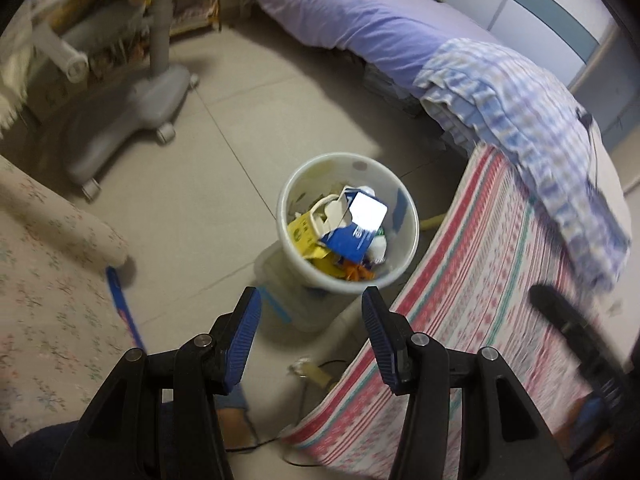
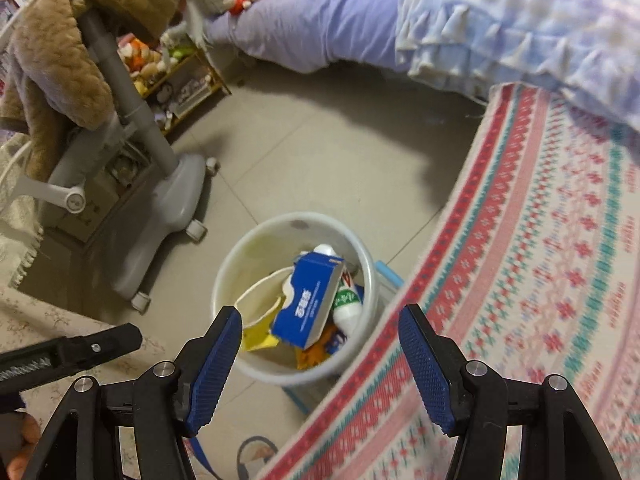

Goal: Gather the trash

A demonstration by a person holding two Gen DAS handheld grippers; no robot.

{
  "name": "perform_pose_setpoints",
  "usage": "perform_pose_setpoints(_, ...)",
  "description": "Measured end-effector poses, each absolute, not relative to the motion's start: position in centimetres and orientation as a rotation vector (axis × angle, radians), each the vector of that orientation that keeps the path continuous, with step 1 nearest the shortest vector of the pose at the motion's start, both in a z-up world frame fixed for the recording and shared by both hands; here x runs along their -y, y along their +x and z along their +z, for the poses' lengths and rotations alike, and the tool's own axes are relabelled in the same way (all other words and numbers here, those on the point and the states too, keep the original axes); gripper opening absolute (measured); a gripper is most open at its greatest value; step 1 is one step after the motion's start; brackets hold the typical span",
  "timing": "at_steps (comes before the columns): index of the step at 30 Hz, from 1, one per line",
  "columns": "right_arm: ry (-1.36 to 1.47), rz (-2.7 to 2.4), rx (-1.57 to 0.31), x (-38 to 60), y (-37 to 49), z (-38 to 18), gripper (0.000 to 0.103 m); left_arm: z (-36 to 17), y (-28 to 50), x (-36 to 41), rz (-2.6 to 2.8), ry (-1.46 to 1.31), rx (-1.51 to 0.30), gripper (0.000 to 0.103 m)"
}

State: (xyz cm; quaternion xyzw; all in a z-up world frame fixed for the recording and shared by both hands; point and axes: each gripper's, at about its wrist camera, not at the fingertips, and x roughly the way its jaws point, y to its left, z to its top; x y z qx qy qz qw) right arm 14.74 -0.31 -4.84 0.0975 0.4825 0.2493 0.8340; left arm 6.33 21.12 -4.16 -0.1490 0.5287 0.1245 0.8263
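Hovering nearest, the left gripper, pads apart, nothing between them, tilted down over the floor. Beside it the right gripper, jaws spread wider, likewise clamping nothing. Just beyond both sets of fingertips, on the grey tiled floor, a white bin standing upright, close against the near corner of a red-and-pink patterned spread to the right. Inside the bin, the trash: on top a blue and white carton, tilted, torn open at one end; under and beside it a white bottle with a green label, yellow paper, and orange scraps too blurred to name. Under the bin, perhaps a clear lidded box with a blue edge, though the blur leaves that uncertain. To the near left, a floral cloth. Further left, a grey wheeled chair base, a brown plush bear draped over the chair above it. Far right, a blue checked blanket lying over the patterned spread's far end. Farthest, a purple bed and a low shelf of soft toys at far left.
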Motion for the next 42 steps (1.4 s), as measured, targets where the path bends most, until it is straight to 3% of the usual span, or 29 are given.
perform_pose_setpoints(7, 0.122, 0.529, -0.979, 1.6, 9.4, -1.0, 0.073, -1.0, -0.9, -17.7, 0.254, -0.159, -1.019, 0.066)
perform_pose_setpoints(9, 0.103, 0.538, -0.968, 2.0, 7.8, -0.1, 0.073, 0.3, -2.5, -16.8, 0.253, -0.133, -0.982, 0.075)
perform_pose_setpoints(14, 0.038, 0.544, -0.919, 3.5, 3.0, 1.8, 0.074, 3.1, -6.1, -14.5, 0.256, -0.053, -0.9, 0.079)
perform_pose_setpoints(24, 0.009, 0.542, -0.804, 6.1, -3.9, 3.3, 0.086, 5.2, -8.8, -11.8, 0.253, -0.012, -0.837, 0.08)
perform_pose_setpoints(42, -0.05, 0.491, -0.765, 7.7, -5.8, 3.0, 0.093, 4.3, -8.5, -9.0, 0.23, 0.036, -0.861, 0.08)
